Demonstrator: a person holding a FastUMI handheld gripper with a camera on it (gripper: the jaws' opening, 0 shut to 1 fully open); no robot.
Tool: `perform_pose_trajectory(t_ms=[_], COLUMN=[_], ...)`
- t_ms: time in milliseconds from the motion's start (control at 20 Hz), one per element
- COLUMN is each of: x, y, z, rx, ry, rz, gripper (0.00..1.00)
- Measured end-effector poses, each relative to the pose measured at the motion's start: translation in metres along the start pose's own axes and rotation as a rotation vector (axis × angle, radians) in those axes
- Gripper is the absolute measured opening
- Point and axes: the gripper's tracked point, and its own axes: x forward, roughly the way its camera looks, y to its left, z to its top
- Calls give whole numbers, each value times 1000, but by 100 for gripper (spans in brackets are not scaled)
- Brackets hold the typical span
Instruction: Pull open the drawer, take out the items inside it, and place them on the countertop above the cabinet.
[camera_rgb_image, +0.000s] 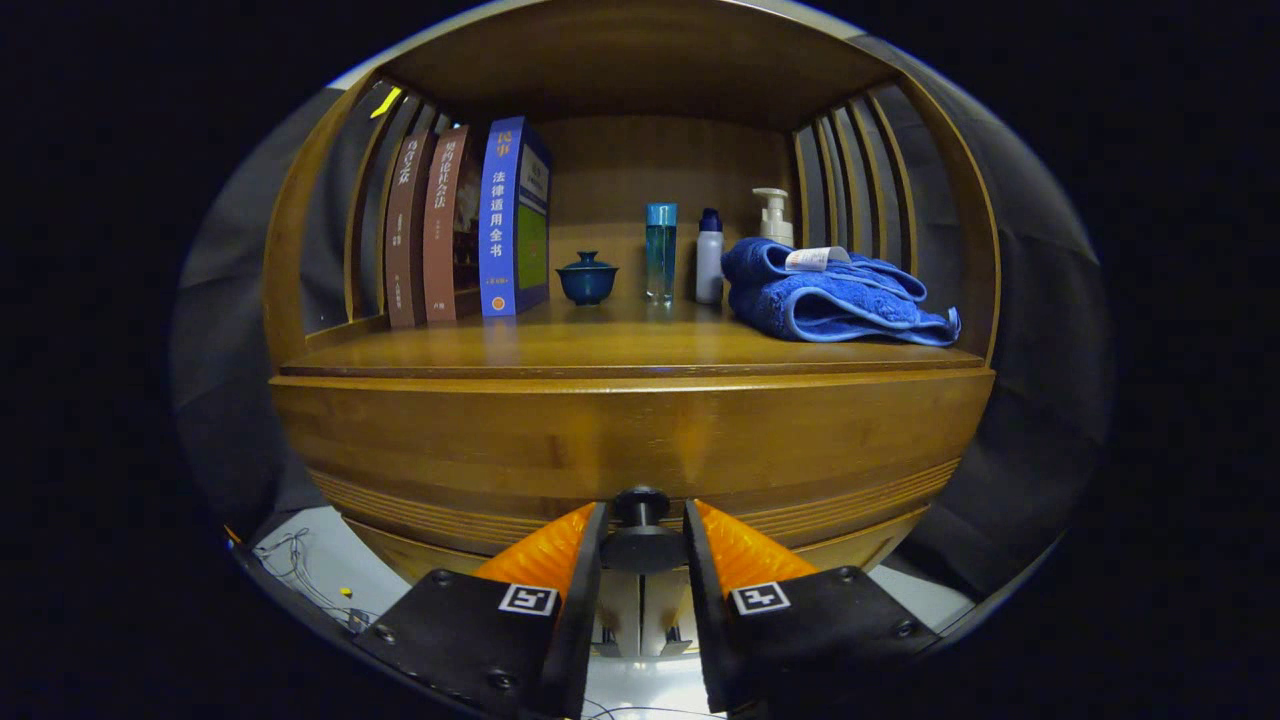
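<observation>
A wooden cabinet fills the view, with its drawer front (630, 445) just below the countertop (600, 350). A dark round knob (641, 505) sticks out of the drawer front at its lower middle. My gripper (642, 540) is right at the drawer, and its two fingers sit on either side of the knob, pressing against it. The drawer looks flush with the cabinet, so its inside is hidden.
On the countertop stand three upright books (470, 235) at the left, a small dark blue lidded cup (587, 278), a teal bottle (660, 250), a white bottle (709, 257), a pump bottle (774, 215) and a folded blue towel (835, 300) at the right. Slatted wooden sides enclose the shelf.
</observation>
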Motion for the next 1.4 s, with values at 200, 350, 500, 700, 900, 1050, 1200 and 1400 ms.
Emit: perform_pose_trajectory(t_ms=[200, 350, 500, 700, 900, 1050, 1200, 1400], x=[-6, -26, -54, -91, -117, -131, -142, -154], y=[-2, -4, -7, -11, -12, -14, -14, -15], z=[-3, -7, -14, -24, -30, -34, -37, -44], rx=[-12, -22, 4, 18, 36, 44, 42, 30], ry=[22, 19, 14, 2, 12, 29, 31, 42], rz=[9, 20, 25, 28, 45, 53, 61, 57], gripper=[30, 30, 30, 30, 29, 29, 29, 30])
